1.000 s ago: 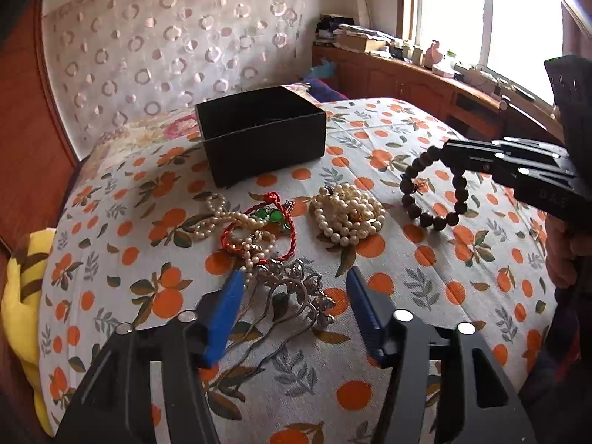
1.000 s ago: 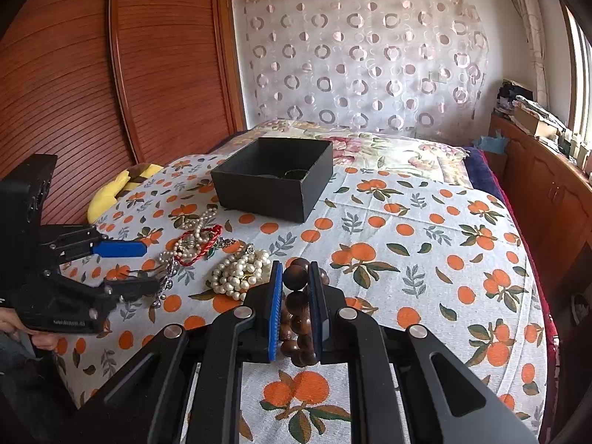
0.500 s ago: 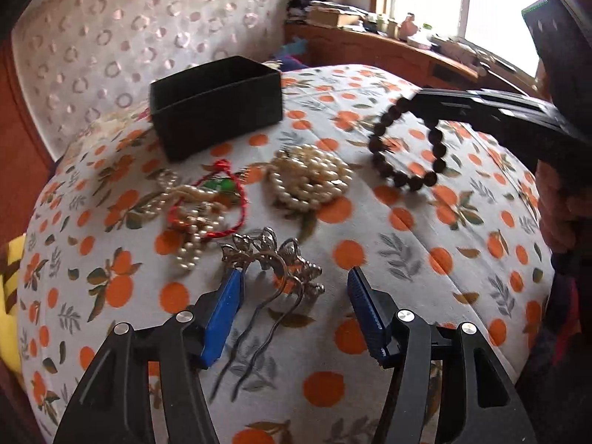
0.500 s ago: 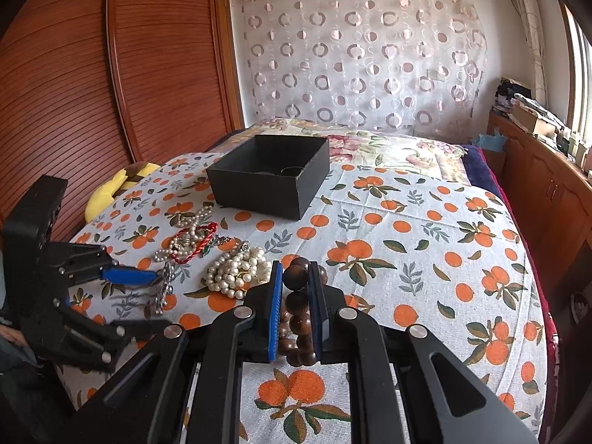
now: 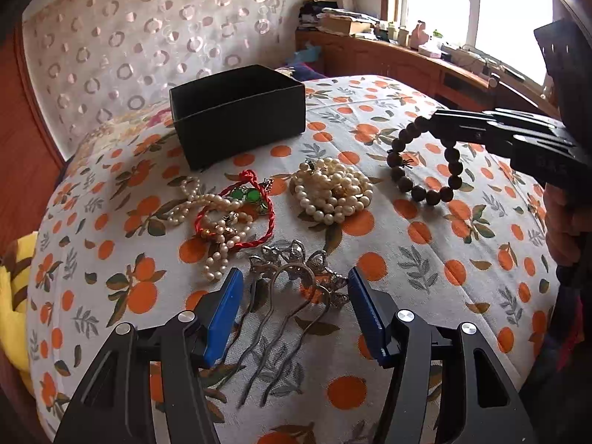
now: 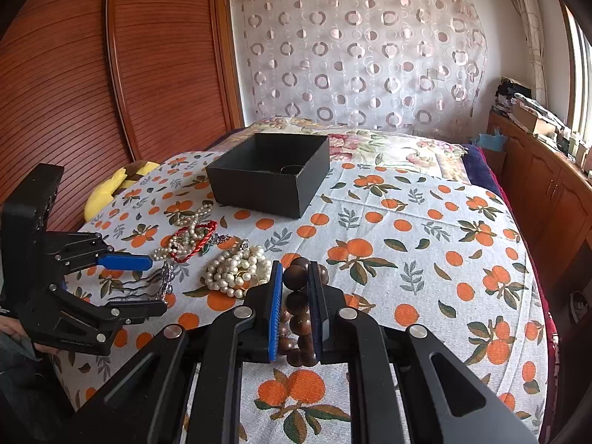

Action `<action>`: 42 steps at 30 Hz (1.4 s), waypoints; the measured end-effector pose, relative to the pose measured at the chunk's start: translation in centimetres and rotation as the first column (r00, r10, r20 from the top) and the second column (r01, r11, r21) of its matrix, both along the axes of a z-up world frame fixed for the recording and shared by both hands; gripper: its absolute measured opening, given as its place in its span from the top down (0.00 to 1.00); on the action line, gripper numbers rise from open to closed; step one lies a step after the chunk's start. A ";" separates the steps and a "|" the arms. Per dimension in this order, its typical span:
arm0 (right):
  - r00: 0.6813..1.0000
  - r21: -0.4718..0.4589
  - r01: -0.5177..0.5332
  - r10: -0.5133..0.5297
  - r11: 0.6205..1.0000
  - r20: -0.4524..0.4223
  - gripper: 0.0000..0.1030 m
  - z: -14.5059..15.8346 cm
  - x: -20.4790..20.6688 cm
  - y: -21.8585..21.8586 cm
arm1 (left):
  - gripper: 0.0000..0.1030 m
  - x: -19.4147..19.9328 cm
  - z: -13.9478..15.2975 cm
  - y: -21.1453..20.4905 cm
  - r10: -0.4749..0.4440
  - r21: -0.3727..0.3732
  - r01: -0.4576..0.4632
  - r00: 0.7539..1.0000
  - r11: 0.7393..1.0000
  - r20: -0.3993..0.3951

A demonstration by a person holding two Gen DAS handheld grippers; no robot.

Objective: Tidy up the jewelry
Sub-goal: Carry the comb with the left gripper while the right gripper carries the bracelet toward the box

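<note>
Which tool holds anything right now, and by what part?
The right tool pinches the brown bead bracelet by its upper beads. The left tool holds nothing, open around the hair comb.

We are counting one black box (image 5: 240,118) sitting on the bedspread (image 5: 425,266). We are seeing one coiled heap of cream pearls (image 5: 331,194) lying by itself, and one tangle where a pearl strand (image 5: 218,222) is mixing with one red cord bracelet (image 5: 259,214) carrying two green stones (image 5: 246,195); how many separate pearl strands are running through that tangle we cannot tell. We are counting one silver hair comb (image 5: 292,277) with four wavy prongs, and one dark wooden bead bracelet (image 5: 418,162). We are also noting one yellow plush item (image 6: 118,181) peeking out at the bed's edge.
</note>
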State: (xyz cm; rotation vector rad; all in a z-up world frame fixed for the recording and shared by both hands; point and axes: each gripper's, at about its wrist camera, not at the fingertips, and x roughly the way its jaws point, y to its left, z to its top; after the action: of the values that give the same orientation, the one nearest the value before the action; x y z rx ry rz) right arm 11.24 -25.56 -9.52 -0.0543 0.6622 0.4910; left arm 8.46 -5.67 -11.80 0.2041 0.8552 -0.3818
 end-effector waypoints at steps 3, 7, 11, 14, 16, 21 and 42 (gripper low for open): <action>1.000 0.001 -0.001 0.001 1.000 -0.001 0.85 -0.2 0.0 -0.1 | 0.45 0.2 -0.1 0.1 -0.001 -0.006 0.001 1.000 1.000 -0.002; 1.000 0.000 0.000 0.000 1.000 -0.001 0.85 -0.1 0.0 -0.1 | 0.45 0.8 -0.6 0.0 -0.006 -0.021 0.006 1.000 1.000 -0.026; 1.000 -0.002 0.001 -0.001 1.000 -0.002 0.85 -0.3 0.0 -0.2 | 0.44 0.8 -0.9 -0.8 -0.022 0.005 0.022 1.000 1.000 -0.011; 1.000 -0.003 0.001 -0.001 1.000 -0.004 0.85 -0.6 0.0 -0.2 | 0.47 0.9 -0.9 -0.9 -0.024 0.007 0.024 1.000 1.000 -0.007; 1.000 -0.001 0.000 0.000 1.000 -0.003 0.85 -0.6 0.0 -0.3 | 0.50 0.8 -0.9 -0.9 -0.025 0.009 0.025 1.000 1.000 -0.004; 1.000 0.001 -0.005 0.005 1.000 0.007 0.85 -0.3 -0.1 -0.2 | 0.50 0.5 -0.6 -1.0 -0.018 0.015 0.018 1.000 1.000 0.011; 0.987 -0.020 -0.077 0.079 0.997 0.141 0.85 6.9 3.6 2.3 | 0.85 4.2 5.1 1.0 0.035 -0.096 -0.025 0.994 0.995 0.104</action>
State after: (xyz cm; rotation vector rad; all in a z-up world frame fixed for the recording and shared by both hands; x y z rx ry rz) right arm 14.85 -23.30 -2.61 -0.1282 0.5256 0.5528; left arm 12.69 -4.69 -6.71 0.1228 0.7336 -0.3789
